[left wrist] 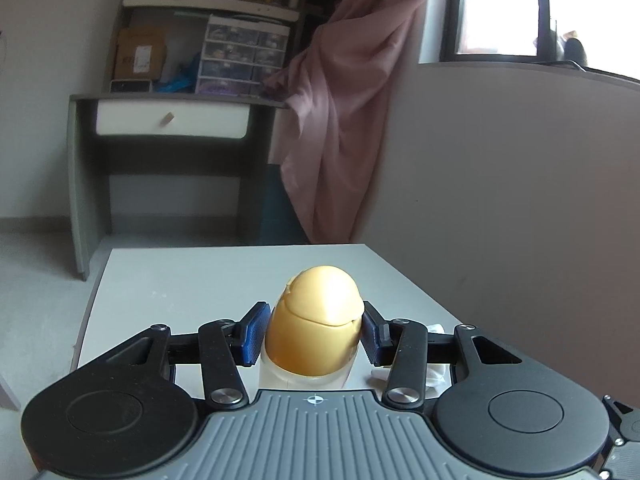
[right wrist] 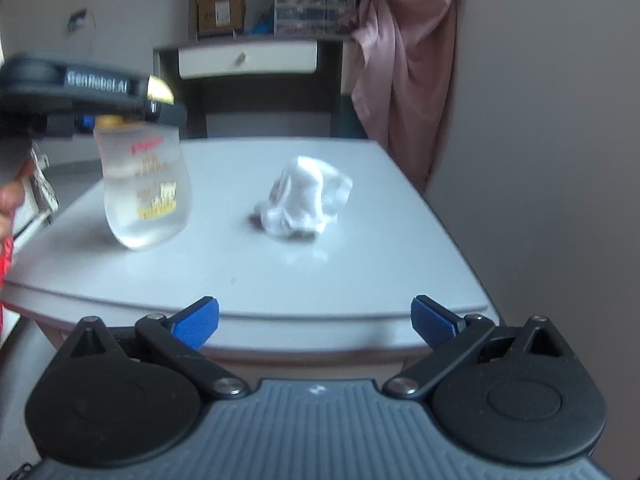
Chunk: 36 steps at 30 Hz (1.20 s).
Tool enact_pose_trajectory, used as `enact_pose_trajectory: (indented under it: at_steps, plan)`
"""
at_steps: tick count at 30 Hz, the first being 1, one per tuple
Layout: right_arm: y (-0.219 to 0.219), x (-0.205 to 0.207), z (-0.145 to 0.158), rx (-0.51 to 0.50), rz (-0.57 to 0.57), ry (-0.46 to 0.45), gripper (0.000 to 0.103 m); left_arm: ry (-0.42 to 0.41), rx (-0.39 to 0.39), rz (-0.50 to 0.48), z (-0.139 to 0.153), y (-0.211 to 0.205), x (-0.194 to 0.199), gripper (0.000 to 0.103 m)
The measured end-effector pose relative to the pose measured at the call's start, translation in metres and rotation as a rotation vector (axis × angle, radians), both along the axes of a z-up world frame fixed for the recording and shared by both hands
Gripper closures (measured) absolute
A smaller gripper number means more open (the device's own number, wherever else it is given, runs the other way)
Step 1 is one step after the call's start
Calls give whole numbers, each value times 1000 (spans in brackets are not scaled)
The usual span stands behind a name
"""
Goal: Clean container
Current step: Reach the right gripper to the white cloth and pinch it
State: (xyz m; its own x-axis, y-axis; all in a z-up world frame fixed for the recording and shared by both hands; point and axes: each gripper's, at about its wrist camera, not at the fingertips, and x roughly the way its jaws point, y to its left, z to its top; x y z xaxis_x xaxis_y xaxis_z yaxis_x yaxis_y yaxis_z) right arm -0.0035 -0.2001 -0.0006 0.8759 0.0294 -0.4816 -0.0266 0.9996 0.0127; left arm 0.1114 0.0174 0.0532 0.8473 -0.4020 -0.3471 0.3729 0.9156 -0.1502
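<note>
A clear baby bottle (right wrist: 146,188) with a yellow domed cap (left wrist: 316,320) is tilted at the left of the white table (right wrist: 360,264). My left gripper (left wrist: 314,334) is shut on the cap, blue pads on both sides; it shows from the side in the right wrist view (right wrist: 120,114). A crumpled white cloth (right wrist: 306,202) lies on the table to the right of the bottle; a bit of it shows behind the right finger in the left wrist view (left wrist: 436,372). My right gripper (right wrist: 316,324) is open and empty, at the table's near edge.
A grey wall (right wrist: 540,160) runs along the table's right side. A pink curtain (left wrist: 344,120) hangs beyond the table. A grey desk with a white drawer (left wrist: 172,120) and shelves stands farther back. A person's hand (right wrist: 10,196) is at the left edge.
</note>
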Motion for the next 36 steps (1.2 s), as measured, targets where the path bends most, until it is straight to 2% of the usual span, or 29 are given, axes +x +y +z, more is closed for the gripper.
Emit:
enact_pose_trajectory:
  at_steps: [5, 11, 15, 20, 23, 33, 34, 36]
  plan:
    - [-13, 6, 10, 75, 50, -90, 1, -3, 11, 11, 5, -6, -2, 55]
    - [-9, 28, 14, 24, 92, -142, 8, 5, 9, 10, 7, -1, -3, 55]
    - [-10, 40, 15, 30, 118, -152, 19, 13, 7, 7, 10, 4, -2, 55]
    - [-14, 52, 13, 20, 122, -154, 27, 19, -5, 4, 13, 14, 0, 56]
    - [-16, 59, 12, 37, 133, -142, 33, 33, -9, 1, 10, 4, 2, 56]
    - [-22, 78, 6, 63, 145, -117, 42, 43, -17, -12, 16, 13, 11, 56]
    - [-22, 80, 6, 64, 149, -116, 42, 43, -11, -8, 6, 0, 10, 56]
    - [-21, 83, 6, 66, 156, -114, 42, 44, -8, -10, 4, -1, 10, 56]
